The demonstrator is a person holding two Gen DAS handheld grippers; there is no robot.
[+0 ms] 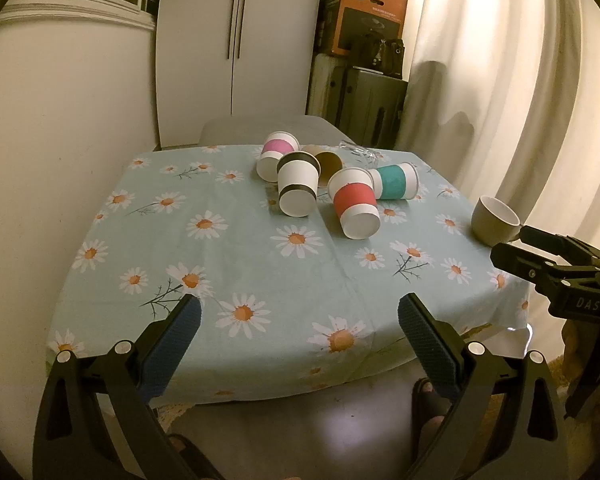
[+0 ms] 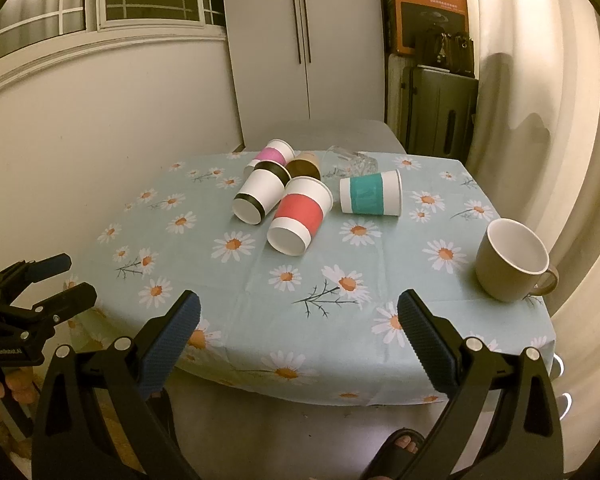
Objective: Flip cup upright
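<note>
Both grippers hang off the near edge of the table, left gripper (image 1: 299,320) and right gripper (image 2: 299,316) each spread wide and holding nothing, probably lining up a grab. Beyond them the red-banded paper cup (image 2: 299,216) lies tipped over mid-table; black-banded cup (image 2: 260,196) touches its left, teal-banded cup (image 2: 371,193) sits right. Tan mug (image 2: 510,260) already stands upright, near right. Daisy tablecloth (image 2: 260,280), white cupboard (image 2: 300,40) behind.

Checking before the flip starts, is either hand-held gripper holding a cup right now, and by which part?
Nothing is held. The left hand-held gripper and right hand-held gripper are both open over the near table edge, short of the cups.
</note>
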